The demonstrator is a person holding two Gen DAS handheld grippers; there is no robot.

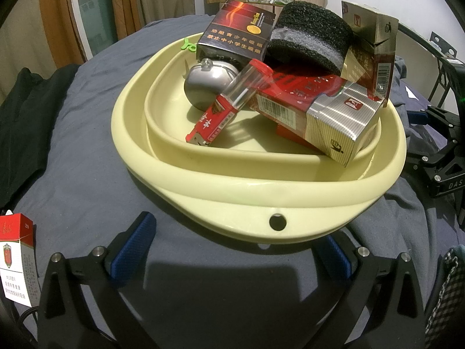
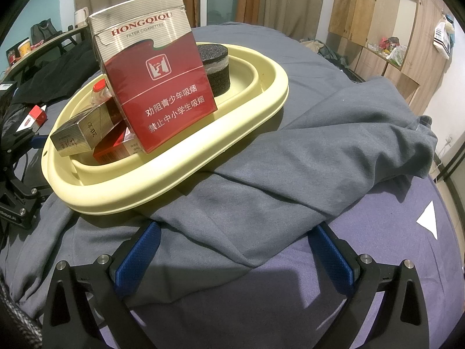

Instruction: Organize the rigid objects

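A pale yellow basin (image 1: 203, 180) (image 2: 247, 110) sits on a grey-blue cloth. It holds a dark cigarette box (image 1: 235, 32), a black sponge (image 1: 311, 37) (image 2: 215, 69), a silver purse (image 1: 209, 84), a red tube with a clear cap (image 1: 223, 107), a silver and red pack (image 1: 319, 110) (image 2: 78, 136) and a tall red pack (image 1: 372, 55) (image 2: 157, 87). My left gripper (image 1: 235, 250) stands open just in front of the basin. My right gripper (image 2: 235, 250) is open over the cloth, apart from the basin. A red and white pack (image 1: 17, 258) lies at the left gripper's left.
A folded grey garment (image 2: 334, 157) lies right of the basin. A black jacket (image 1: 29, 107) covers the far left. The other gripper's black frame (image 1: 438, 157) stands right of the basin. Wooden cabinets (image 2: 386, 29) and curtains (image 1: 58, 14) line the back.
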